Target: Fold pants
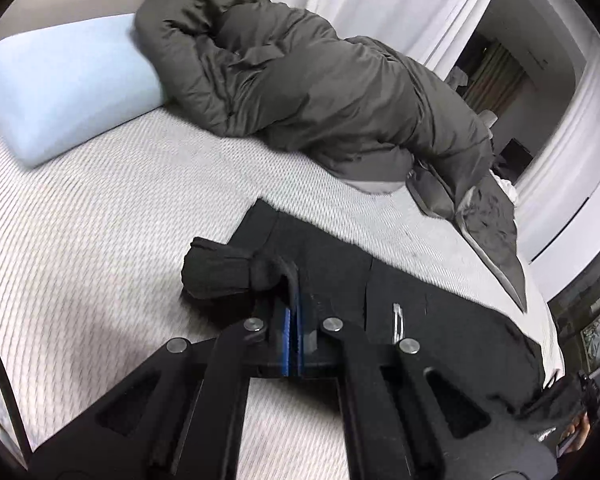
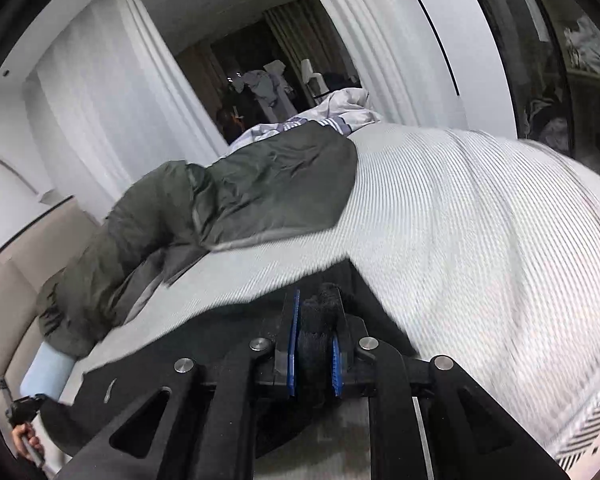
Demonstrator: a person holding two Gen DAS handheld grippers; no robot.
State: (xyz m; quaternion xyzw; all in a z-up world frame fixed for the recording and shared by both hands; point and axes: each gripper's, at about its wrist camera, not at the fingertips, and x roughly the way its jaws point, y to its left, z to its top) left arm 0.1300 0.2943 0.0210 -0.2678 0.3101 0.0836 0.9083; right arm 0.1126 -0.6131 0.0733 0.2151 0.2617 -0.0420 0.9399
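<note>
Both my left hand-held gripper (image 1: 291,296) and right hand-held gripper (image 2: 319,320) pinch the black pants (image 1: 440,320), whose length runs between them across the bed (image 1: 100,220).

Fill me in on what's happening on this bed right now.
A person is folding a pair of black pants on the white ribbed mattress, working with handheld tongs in each hand. The left tongs are shut on a bunched bit of the dark fabric, and the right tongs are clamped on another thick wad of it. The rest of the pants lies spread on the bed. A grey-green duvet and a pale blue pillow sit further back.
</note>
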